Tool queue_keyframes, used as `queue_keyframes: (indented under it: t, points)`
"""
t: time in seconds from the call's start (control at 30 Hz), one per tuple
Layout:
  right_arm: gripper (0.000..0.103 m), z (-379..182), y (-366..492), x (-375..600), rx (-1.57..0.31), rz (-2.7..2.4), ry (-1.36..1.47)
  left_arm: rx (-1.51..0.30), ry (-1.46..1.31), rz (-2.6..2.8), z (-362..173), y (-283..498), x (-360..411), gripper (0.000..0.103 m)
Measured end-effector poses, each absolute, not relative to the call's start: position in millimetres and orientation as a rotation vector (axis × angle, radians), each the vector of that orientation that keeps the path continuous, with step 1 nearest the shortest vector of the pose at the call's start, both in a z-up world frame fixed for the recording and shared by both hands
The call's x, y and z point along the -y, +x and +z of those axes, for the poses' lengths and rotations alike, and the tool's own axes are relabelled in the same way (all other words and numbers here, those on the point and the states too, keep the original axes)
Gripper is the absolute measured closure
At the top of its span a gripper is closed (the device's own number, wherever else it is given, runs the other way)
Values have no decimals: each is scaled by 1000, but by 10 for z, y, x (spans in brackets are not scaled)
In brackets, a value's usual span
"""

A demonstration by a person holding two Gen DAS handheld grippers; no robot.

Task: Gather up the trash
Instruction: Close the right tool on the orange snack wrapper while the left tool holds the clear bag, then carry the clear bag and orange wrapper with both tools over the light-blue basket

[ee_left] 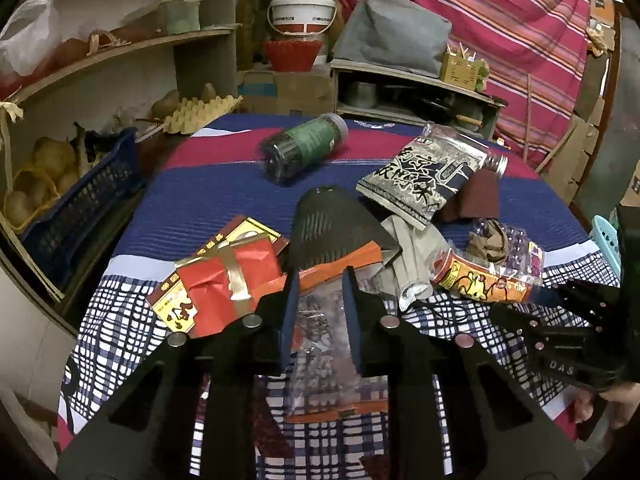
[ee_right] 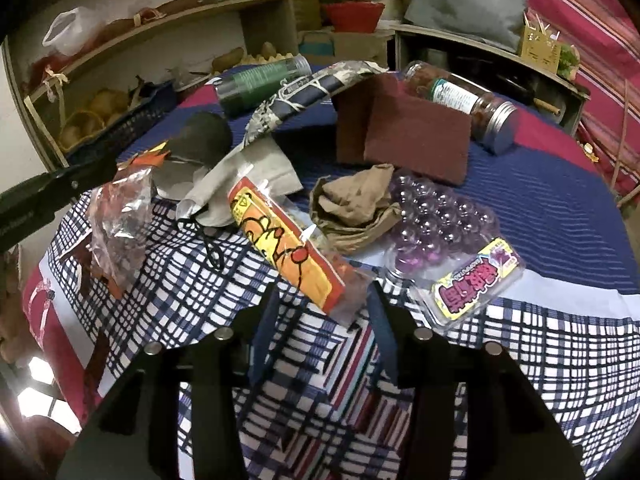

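Left tongs (ee_left: 320, 280): nearest the lens, blue-padded fingers clamped on a crinkled clear plastic bag (ee_left: 326, 344) with an orange edge, held just above the desk (ee_left: 132, 340).
Right tongs (ee_right: 322, 300): fingers apart, either side of the near end of an orange snack wrapper (ee_right: 288, 248); contact cannot be told.
Desk cover: cloth in navy-and-white check nearest, then blue and red bands.
Red paper packet (ee_left: 228, 276): far left of the litter, gold tape across it, yellow-bordered card beneath; characters too small to read.
Black mesh cone (ee_left: 328, 228): middle, just behind the held bag.
Green-labelled jar (ee_left: 304, 148): on its side, well behind the cone; label text unreadable.
Grey foil pouch (ee_left: 408, 264): crumpled, right of the cone.
Seaweed-style packet (ee_left: 416, 176): bold black Chinese characters on a pale ground, propped over the pouch.
Orange snack wrapper: yellow cartoon figure printed on it; lies near the desk's front, right of centre.
Brown scouring pad (ee_right: 404, 136): folded, standing behind the wrapper.
Crumpled brown paper (ee_right: 352, 208): between wrapper and blister tray.
Purple blister tray (ee_right: 448, 216): clear bubbles, pink-and-yellow label with Chinese characters.
Glass jar (ee_right: 460, 100): metal lid, on its side at far right; white label, print unreadable.
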State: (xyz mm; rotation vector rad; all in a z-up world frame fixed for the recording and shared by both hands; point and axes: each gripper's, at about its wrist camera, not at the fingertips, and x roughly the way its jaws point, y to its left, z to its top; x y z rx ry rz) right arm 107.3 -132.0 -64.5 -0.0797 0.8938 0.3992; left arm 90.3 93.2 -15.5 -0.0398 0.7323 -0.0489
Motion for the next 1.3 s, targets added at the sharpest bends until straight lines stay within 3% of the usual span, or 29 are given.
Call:
queue_keyframes:
  t: [0.07,0.13,0.17,0.23,0.3,0.47,0.53,0.57,0.63,0.87,0.93,1.3]
  points:
    - [56,-648,1065,1344,-891,396,-84,-735,-35,-54,-170,873,-939,82]
    - [38,-651,1066,1381,-889,392,-73,-740,-35,-51,-188,860,-938,76]
    - [38,-648,1073,1403,-886,390,-60,-745,-37,-48,-202,860,-937,72]
    - [38,-647,1106,1400,-887,398,-51,-760,-43,-37,-233,854,-929,47]
    - [38,-644,1129,1364,-881,401,-73,-774,-49,-30,-278,829,-923,39]
    - [40,-651,1196,1267,-873,405,-118,-823,-58,-39,-477,807,-876,39]
    - [49,-658,1204,1231,-875,408,-135,-829,-42,-35,-510,822,-831,42]
    - [49,-658,1195,1229,-872,408,-138,-828,-37,-40,-510,826,-799,44]
    - [55,-654,1170,1236,-866,412,-138,-823,-27,-63,-491,829,-743,55]
    - [66,-570,930,1447,-813,403,-111,-792,-40,-58,-383,795,-745,63]
    - [79,-539,865,1538,-805,403,-88,-783,-46,-55,-330,784,-746,65]
    - [85,-189,511,2209,-695,324,5,-692,-31,-75,80,735,-491,66]
